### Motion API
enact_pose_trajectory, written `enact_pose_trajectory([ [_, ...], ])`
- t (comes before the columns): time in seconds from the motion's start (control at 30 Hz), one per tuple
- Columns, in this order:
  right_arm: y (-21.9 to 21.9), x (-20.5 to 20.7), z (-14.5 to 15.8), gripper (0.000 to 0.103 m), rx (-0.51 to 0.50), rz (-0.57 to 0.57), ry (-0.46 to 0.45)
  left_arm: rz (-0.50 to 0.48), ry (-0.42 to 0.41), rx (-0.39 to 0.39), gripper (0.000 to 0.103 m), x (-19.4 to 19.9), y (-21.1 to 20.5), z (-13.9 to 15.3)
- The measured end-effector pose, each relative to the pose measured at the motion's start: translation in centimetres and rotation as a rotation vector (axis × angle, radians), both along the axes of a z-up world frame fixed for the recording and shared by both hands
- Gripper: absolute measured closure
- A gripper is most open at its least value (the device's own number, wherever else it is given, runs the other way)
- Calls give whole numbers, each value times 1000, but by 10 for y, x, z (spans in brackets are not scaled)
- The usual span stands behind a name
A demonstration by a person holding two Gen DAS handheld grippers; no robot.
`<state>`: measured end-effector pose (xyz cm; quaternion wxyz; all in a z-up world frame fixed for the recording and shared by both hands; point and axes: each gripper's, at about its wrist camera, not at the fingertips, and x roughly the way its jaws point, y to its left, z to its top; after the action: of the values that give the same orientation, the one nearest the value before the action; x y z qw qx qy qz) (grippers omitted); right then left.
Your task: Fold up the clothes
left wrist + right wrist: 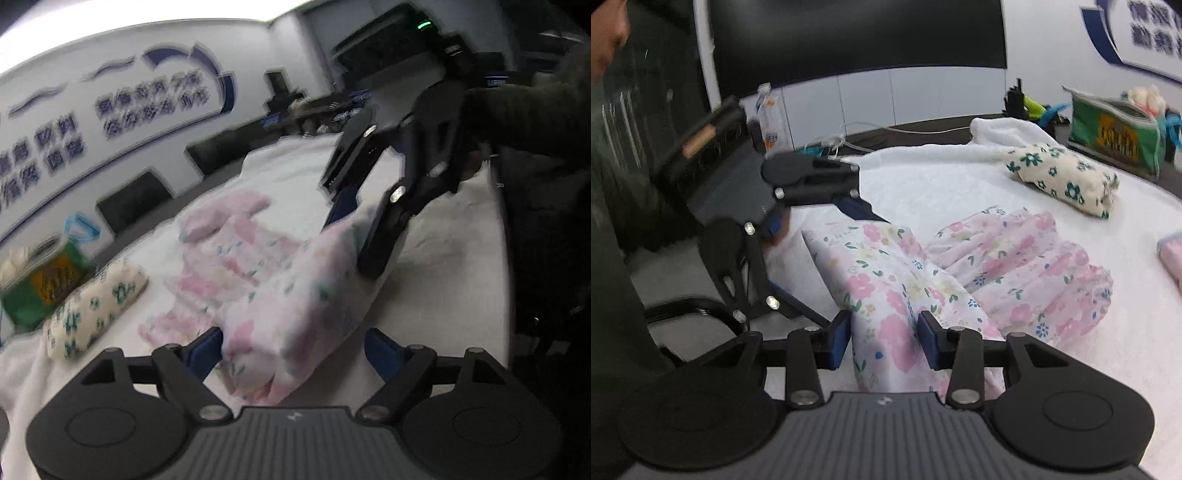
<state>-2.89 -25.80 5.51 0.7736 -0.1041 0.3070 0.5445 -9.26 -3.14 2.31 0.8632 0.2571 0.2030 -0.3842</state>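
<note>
Two grippers at a pink flowered garment on the white-covered table

We saw the pink flowered garment lying bunched in the middle of the white table cover. Our right gripper had a raised fold of it between its fingers, pads close on either side; we could not tell whether they pressed. Our left gripper stood wide, the cloth loose between its fingers. A rolled green-flowered cloth lay farther off.
</note>
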Motion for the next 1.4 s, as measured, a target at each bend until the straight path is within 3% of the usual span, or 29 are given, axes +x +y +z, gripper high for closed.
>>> enact_pose_trajectory([
  [0.07, -4, 1, 2, 63, 22, -21, 1, 50, 90, -32, 46, 16, 3, 1],
  [0.13, -5, -4, 4, 54, 27, -44, -40, 103, 189, -86, 51, 33, 11, 1],
  [0.2, -5, -11, 2, 32, 19, -59, -110, 157, 277, -146, 54, 46, 19, 1],
  [0.27, -7, -19, -3, 23, 14, -79, -182, 198, 341, -191, 56, 53, 25, 3],
  [0.43, -5, -39, -16, 17, -28, -80, -309, 221, 371, -211, 56, 56, 24, 8],
  [0.5, 2, -46, -22, 18, -79, -71, -386, 215, 363, -211, 55, 55, 24, 8],
  [0.57, 8, -41, -29, 21, -118, -76, -393, 204, 339, -209, 51, 54, 21, 7],
  [0.63, 11, -29, -34, 42, -135, -73, -340, 202, 322, -207, 50, 52, 20, 6],
  [0.67, 11, -24, -34, 62, -138, -84, -317, 202, 317, -207, 51, 52, 19, 6],
  [0.8, 7, -18, -27, 83, -102, -102, -261, 189, 345, -242, 71, 50, 22, 9],
  [1.0, 1, -55, -12, 88, -45, 45, -171, 121, 411, -288, 71, 4, 39, 12],
  [1.13, -10, -70, -11, 88, 41, 95, -27, 100, 519, -404, 71, -20, 52, 4],
  [1.2, -20, -67, -15, 87, 103, 76, 57, 125, 570, -484, 71, -13, 57, 1],
  [1.3, -40, -44, -23, 87, 237, -41, 203, 203, 631, -615, 71, 5, 66, -3],
  [1.4, -53, -27, -26, 84, 301, -146, 274, 262, 630, -656, 74, 18, 64, -2],
])
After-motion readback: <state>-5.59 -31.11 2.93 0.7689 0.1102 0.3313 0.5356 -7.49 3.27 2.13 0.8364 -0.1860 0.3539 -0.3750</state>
